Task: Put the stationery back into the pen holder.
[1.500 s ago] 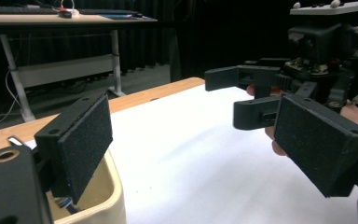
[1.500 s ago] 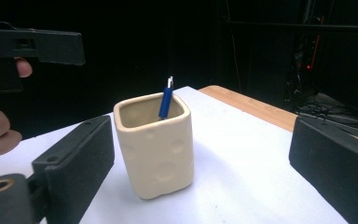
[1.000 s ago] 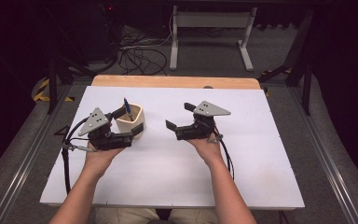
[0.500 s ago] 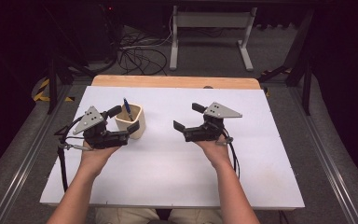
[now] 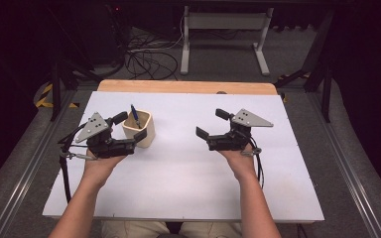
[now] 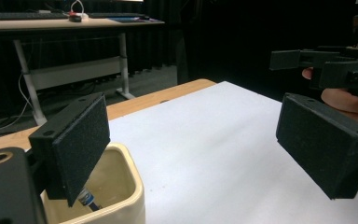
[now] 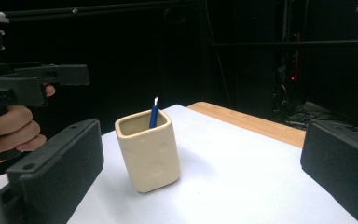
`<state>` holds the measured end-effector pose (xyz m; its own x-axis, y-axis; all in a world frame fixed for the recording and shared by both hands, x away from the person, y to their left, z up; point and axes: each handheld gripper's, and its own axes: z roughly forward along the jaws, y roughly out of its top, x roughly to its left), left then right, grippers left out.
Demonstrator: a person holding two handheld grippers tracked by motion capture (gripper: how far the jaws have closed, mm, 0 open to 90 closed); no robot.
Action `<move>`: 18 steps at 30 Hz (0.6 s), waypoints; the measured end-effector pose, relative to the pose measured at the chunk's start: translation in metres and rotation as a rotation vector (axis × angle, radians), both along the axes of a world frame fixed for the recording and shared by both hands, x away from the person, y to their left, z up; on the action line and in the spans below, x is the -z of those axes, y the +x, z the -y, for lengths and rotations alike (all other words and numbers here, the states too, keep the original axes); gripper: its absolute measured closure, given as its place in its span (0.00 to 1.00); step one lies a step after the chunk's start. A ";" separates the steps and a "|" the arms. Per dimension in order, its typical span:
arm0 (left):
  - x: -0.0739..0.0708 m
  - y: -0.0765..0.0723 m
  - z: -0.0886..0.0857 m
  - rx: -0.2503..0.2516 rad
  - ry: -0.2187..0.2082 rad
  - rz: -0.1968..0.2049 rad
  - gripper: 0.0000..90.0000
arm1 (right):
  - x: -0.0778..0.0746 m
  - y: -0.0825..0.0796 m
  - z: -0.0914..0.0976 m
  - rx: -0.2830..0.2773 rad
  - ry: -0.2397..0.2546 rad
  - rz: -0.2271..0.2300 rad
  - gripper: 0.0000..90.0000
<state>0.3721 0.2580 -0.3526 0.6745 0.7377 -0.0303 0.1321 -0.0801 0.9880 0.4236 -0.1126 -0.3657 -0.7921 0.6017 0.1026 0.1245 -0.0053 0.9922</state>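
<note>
A cream ceramic cup (image 5: 140, 129) holding a blue pen (image 5: 135, 116) is being flanked by the released left claw (image 5: 129, 127) on the white counter (image 5: 188, 178); the right claw (image 5: 209, 123), also released, is being held well apart.

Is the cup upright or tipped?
Upright: the cream cup stands on its base on the white table, blue pen inside.

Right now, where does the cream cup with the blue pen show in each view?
High view: cream cup sits left of centre on the white table, between the left gripper's open jaws.
Left gripper view: cream cup at bottom left, under one jaw.
Right gripper view: cream cup upright, centre-left.
Shared landmark: the blue pen standing in it.
</note>
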 end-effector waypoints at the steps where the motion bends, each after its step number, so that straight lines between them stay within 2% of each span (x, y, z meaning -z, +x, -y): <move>1: 0.000 0.000 -0.001 0.001 0.001 0.000 0.12 | 0.000 0.000 0.002 0.001 0.001 0.002 0.00; 18: -0.005 -0.003 -0.010 -0.009 -0.006 0.000 0.11 | -0.010 -0.010 0.042 0.049 0.026 0.025 0.00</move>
